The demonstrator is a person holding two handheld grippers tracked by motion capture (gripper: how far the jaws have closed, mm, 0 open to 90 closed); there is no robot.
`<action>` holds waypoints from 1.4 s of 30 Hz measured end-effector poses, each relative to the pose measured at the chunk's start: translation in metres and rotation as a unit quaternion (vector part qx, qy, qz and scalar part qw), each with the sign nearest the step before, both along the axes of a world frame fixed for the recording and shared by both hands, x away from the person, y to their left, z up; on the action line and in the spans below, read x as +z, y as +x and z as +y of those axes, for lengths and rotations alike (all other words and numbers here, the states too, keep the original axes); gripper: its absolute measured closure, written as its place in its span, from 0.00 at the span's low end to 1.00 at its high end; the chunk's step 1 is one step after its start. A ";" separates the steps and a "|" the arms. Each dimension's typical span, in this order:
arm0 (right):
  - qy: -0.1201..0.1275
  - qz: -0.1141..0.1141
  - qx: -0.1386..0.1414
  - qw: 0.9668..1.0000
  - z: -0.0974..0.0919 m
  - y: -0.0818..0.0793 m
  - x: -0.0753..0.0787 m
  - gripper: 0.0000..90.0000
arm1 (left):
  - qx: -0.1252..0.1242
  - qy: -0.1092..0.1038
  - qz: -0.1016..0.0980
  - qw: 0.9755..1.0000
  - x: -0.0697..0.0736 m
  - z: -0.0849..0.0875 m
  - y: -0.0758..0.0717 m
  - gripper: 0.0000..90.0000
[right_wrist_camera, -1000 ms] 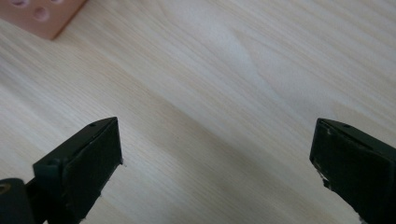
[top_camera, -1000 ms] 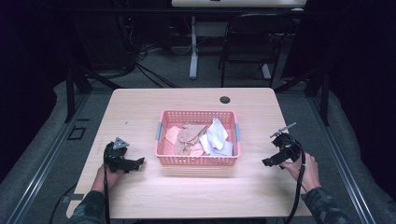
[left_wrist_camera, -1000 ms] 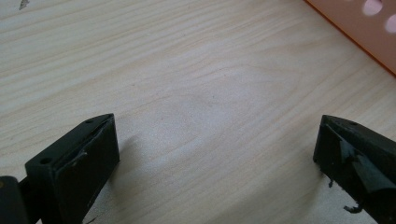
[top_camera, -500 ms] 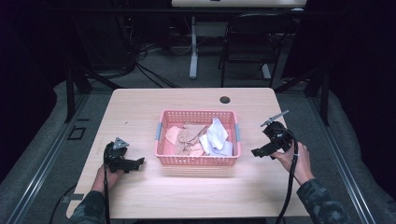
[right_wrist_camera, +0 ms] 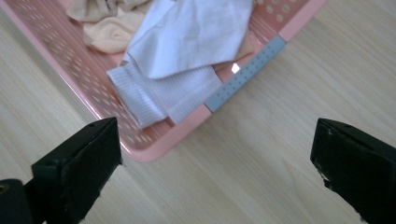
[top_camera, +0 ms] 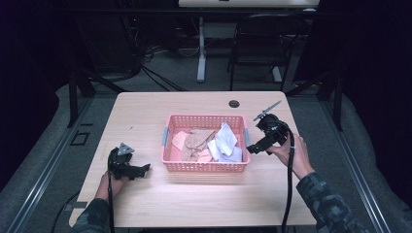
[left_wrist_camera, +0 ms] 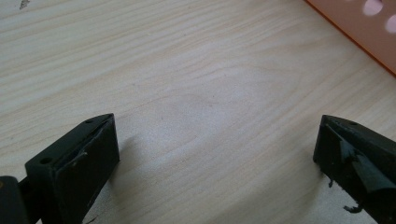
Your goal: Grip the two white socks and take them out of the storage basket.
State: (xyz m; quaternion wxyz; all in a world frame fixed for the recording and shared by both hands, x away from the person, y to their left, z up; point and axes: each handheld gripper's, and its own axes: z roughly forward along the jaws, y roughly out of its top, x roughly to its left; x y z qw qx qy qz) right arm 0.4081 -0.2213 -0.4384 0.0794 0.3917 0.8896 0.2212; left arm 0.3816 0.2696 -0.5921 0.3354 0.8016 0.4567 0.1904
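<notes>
Pink basket [top_camera: 204,165] at the middle of the wooden table [top_camera: 145,111], holding tan and white cloths [top_camera: 224,141]. Left claw [top_camera: 140,170] low on the table left of the basket, jaws wide apart, empty. Right claw [top_camera: 254,148] just beside the basket's right end, jaws also spread, gripping nothing.

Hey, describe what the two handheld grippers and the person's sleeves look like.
Both grippers are black. The left gripper carries a grey three-cornered plate on top; the right gripper trails a black cable toward the table's near edge. Close up, the jaws are blocky with worn, peeling black pads. The sleeves are dark with a mottled pattern.
</notes>
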 end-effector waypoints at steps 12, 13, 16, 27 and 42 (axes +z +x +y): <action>-0.008 0.012 0.034 0.999 0.053 0.025 0.002 0.01 | 0.000 0.000 0.000 1.000 0.000 0.000 0.000 0.00; -0.008 0.012 0.034 0.999 0.053 0.025 0.002 0.01 | 0.000 0.000 0.000 1.000 0.000 0.000 0.000 0.00; -0.016 0.017 0.039 0.999 0.062 0.030 -0.002 0.01 | 0.000 0.000 0.000 1.000 0.000 0.000 0.000 0.00; -0.031 0.061 0.045 0.997 0.092 0.050 -0.032 0.11 | 0.000 0.000 0.000 1.000 0.000 0.000 0.000 0.00; -0.070 0.115 0.021 0.991 0.100 0.067 -0.072 0.39 | 0.000 0.000 0.000 1.000 0.000 0.000 0.000 0.00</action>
